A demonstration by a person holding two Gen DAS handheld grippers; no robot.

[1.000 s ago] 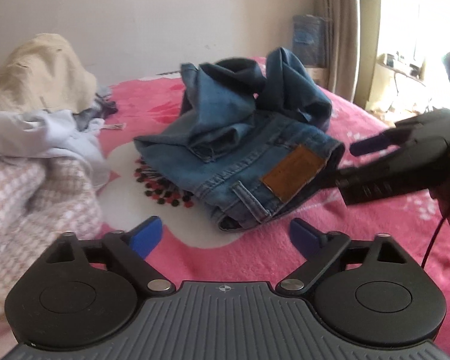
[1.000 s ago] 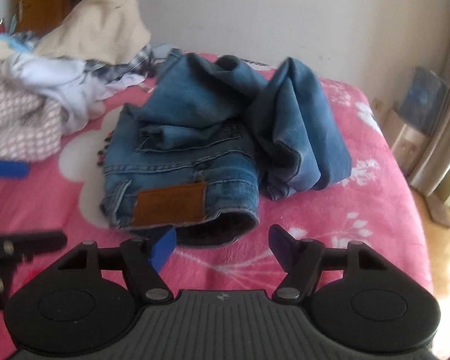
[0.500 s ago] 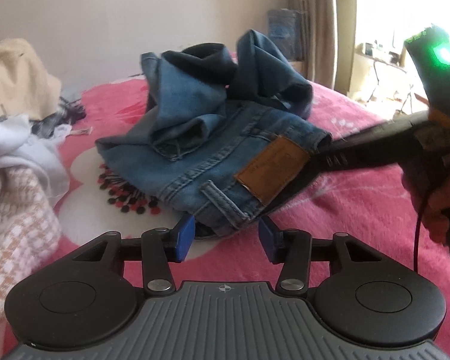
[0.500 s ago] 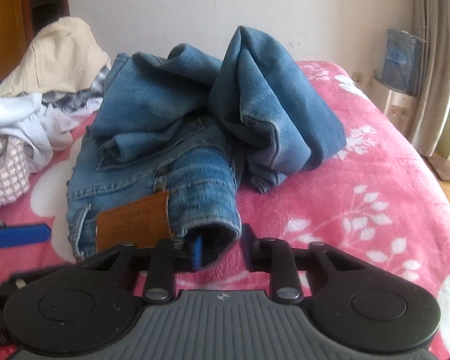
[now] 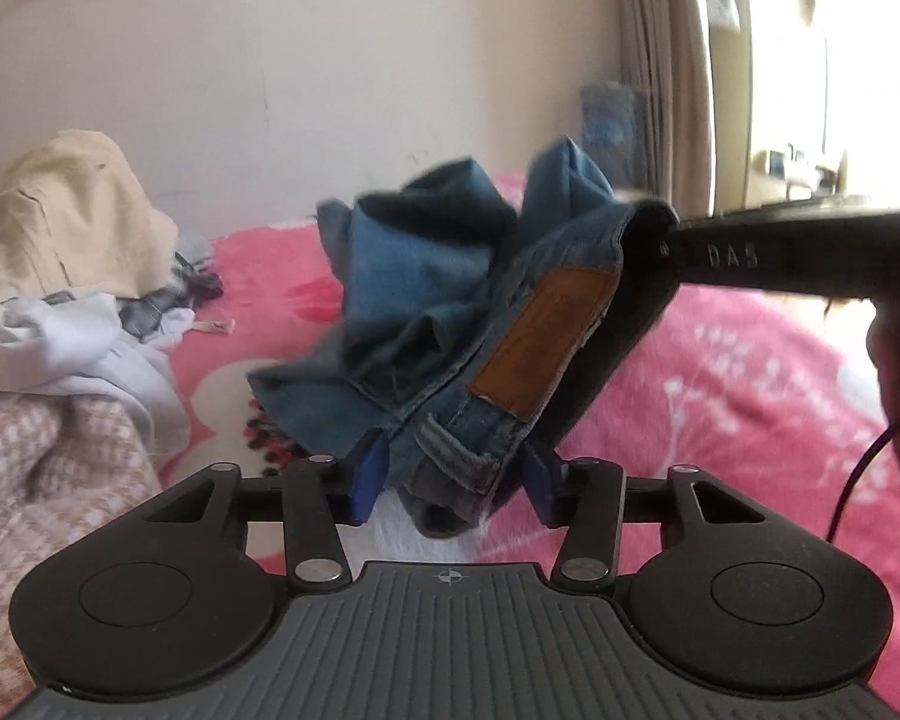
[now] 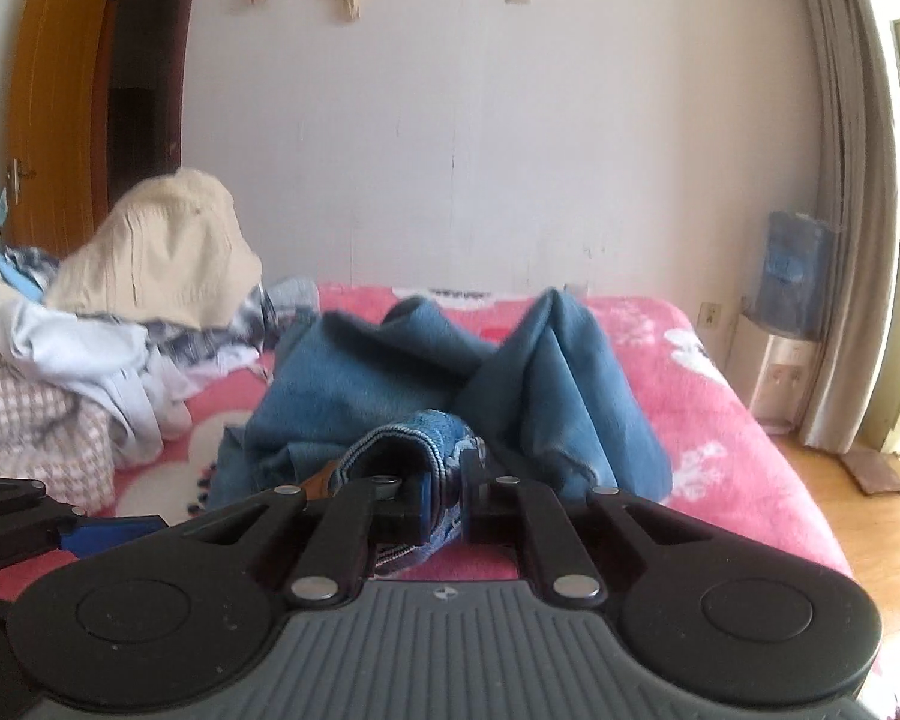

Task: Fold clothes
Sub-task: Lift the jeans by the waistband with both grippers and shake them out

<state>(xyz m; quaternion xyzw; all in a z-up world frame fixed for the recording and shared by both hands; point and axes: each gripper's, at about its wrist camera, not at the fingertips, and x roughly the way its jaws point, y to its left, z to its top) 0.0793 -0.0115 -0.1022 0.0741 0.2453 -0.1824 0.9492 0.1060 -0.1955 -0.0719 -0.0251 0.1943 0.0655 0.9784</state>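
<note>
Lifting: the jeans were up by the waistband, held at two places, while the legs trailed in a rumpled heap on the bed.
Progress: no neat fold showed; the denim was bunched and twisted, so as I judged it the spreading, the smoothing and the folds themselves were all left.
Other clothes: a pile of laundry lay unfolded at the left of the bed, with a cream garment on top, so more than this one piece remained.
Left gripper: its blue fingers stood at a middling gap either side of the waistband's lower corner, pressing on the thick bunched denim; it appeared to hold it.
Right gripper: fingers narrow, pinched tight on the waistband edge, denim squeezed between them.
Where the jeans lay: the waistband spanned from one gripper to the other, its brown leather patch between the two grips and tilted up toward the right one.
Height: the waist end hung clear of the pink blanket; the legs rested on it, farther from both grippers.
Blur: the denim was smeared in the left wrist view, so finer creases could not be told.
</note>
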